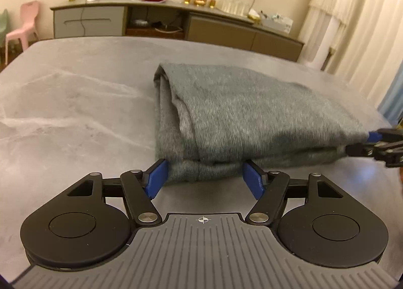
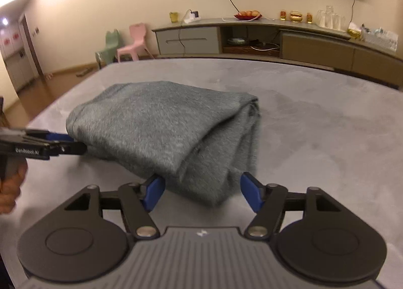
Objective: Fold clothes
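A grey fuzzy garment (image 1: 246,117) lies folded into a thick stack on the grey table (image 1: 75,112). My left gripper (image 1: 205,177) is open, its blue pads (image 1: 157,178) standing either side of the stack's near left corner. My right gripper (image 2: 202,192) is open too, its blue pads (image 2: 249,194) standing either side of the near right corner of the garment (image 2: 163,127). The right gripper shows at the right edge of the left wrist view (image 1: 362,144), at the garment's edge. The left gripper shows at the left of the right wrist view (image 2: 73,144).
The table (image 2: 327,137) is a wide grey marbled surface around the garment. Beyond its far edge stand a long sideboard (image 2: 252,37) with glasses and a fruit dish, a pink chair (image 2: 133,42) and a green chair (image 2: 108,47). Curtains (image 1: 352,24) hang at the right.
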Demonstrator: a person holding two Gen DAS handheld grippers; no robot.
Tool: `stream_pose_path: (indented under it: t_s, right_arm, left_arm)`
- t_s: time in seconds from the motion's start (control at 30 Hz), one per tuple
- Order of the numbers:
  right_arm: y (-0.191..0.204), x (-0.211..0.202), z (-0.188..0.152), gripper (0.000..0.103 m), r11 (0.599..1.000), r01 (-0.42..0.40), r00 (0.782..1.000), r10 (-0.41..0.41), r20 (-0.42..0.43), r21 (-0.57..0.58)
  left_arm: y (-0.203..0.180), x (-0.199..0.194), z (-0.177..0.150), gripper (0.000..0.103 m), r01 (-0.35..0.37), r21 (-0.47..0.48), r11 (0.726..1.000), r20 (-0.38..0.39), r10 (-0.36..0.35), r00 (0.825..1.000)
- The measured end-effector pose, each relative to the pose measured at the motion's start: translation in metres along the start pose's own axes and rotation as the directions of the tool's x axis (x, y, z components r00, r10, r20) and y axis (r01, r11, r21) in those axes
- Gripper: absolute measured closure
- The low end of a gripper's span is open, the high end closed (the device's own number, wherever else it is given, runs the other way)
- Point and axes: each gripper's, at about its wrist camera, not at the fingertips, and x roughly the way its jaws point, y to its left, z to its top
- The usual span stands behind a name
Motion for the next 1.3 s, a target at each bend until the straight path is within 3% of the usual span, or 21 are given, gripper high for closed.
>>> stream_pose_path:
  t_s: [0.03,0.07,0.1,0.2,0.4,0.5,0.57,0.6,0.67,0.73,0.8,0.87,0.93,1.0,1.03,1.1,1.2,1.3]
  right_arm:
    - [-0.002,0.004,0.000,0.061,1.000,-0.015,1.000,0.015,0.008,0.006]
    - [-0.005,0.005,-0.001,0.100,1.000,-0.018,1.000,0.019,-0.003,0.015]
    - [-0.008,0.006,-0.002,0.098,1.000,-0.021,1.000,0.021,-0.015,0.023]
    - [-0.014,0.009,-0.004,0.100,0.999,-0.023,0.999,0.025,-0.045,0.040]
    - [-0.009,0.015,-0.004,0.099,1.000,0.008,0.998,-0.007,-0.061,0.012]
    - [-0.012,0.012,-0.003,0.099,0.999,0.030,0.997,-0.028,-0.075,0.021]
    - [-0.016,0.005,-0.001,0.086,0.998,0.055,0.995,-0.052,-0.088,0.034]
    - [-0.018,-0.001,0.002,0.086,0.996,0.077,0.994,-0.073,-0.082,0.041]
    - [-0.019,-0.025,0.010,0.086,0.989,0.142,0.990,-0.142,-0.006,0.039]
    - [-0.012,-0.047,0.020,0.086,0.990,0.140,0.982,-0.143,0.119,0.035]
    - [-0.001,-0.054,0.028,0.083,0.997,0.049,0.976,-0.059,0.208,0.054]
    - [0.011,-0.035,0.031,0.069,0.999,-0.027,0.979,0.018,0.205,0.042]
    - [0.016,-0.009,0.024,0.069,0.999,-0.037,0.985,0.030,0.168,0.037]
    - [0.012,0.019,0.011,0.067,0.999,-0.019,0.996,0.015,0.086,0.050]
    - [0.008,0.024,0.009,0.062,0.998,-0.015,0.997,0.011,0.071,0.053]
    - [0.001,0.034,0.004,0.063,0.998,-0.009,0.999,0.006,0.046,0.057]
    - [-0.004,0.042,0.015,0.063,0.994,0.097,0.994,-0.099,0.040,0.048]
    - [-0.028,0.052,0.024,0.062,0.985,0.130,0.990,-0.135,0.033,0.113]
  left_arm:
    - [0.002,0.002,0.001,0.065,0.015,0.004,1.000,-0.003,-0.015,1.000]
    - [0.004,0.003,0.003,0.083,0.024,0.012,1.000,-0.008,-0.024,1.000]
    - [0.006,0.004,0.004,0.090,0.026,0.024,0.999,-0.015,-0.025,1.000]
    - [0.013,0.005,0.007,0.093,0.039,0.045,0.998,-0.032,-0.038,0.999]
    - [0.019,0.005,0.010,0.093,0.037,0.059,0.998,-0.055,-0.034,0.998]
    - [0.019,-0.002,0.008,0.088,0.016,0.051,0.999,-0.061,-0.013,0.998]
    - [0.019,-0.010,0.009,0.085,0.011,0.041,0.999,-0.058,-0.009,0.998]
    - [0.016,-0.013,0.013,0.085,0.022,0.033,0.999,-0.044,-0.020,0.999]
    - [0.011,-0.017,0.021,0.082,0.043,0.019,0.999,-0.016,-0.043,0.999]
    - [0.006,-0.022,0.029,0.079,0.065,0.005,0.998,0.013,-0.065,0.998]
    - [0.001,-0.027,0.038,0.074,0.088,-0.008,0.996,0.041,-0.087,0.995]
    - [-0.004,-0.031,0.046,0.068,0.110,-0.021,0.994,0.070,-0.108,0.992]
    - [-0.008,-0.030,0.051,0.066,0.124,-0.033,0.992,0.084,-0.121,0.989]
    - [-0.008,-0.007,0.044,0.067,0.102,-0.043,0.994,0.041,-0.100,0.994]
    - [-0.008,0.004,0.041,0.067,0.091,-0.048,0.995,0.019,-0.090,0.996]
    - [-0.008,0.024,0.036,0.067,0.073,-0.059,0.996,-0.015,-0.074,0.997]
    - [-0.017,0.039,0.049,0.067,0.059,-0.062,0.996,-0.019,-0.060,0.998]
    - [-0.026,0.059,0.062,0.067,0.044,-0.054,0.998,-0.015,-0.045,0.999]
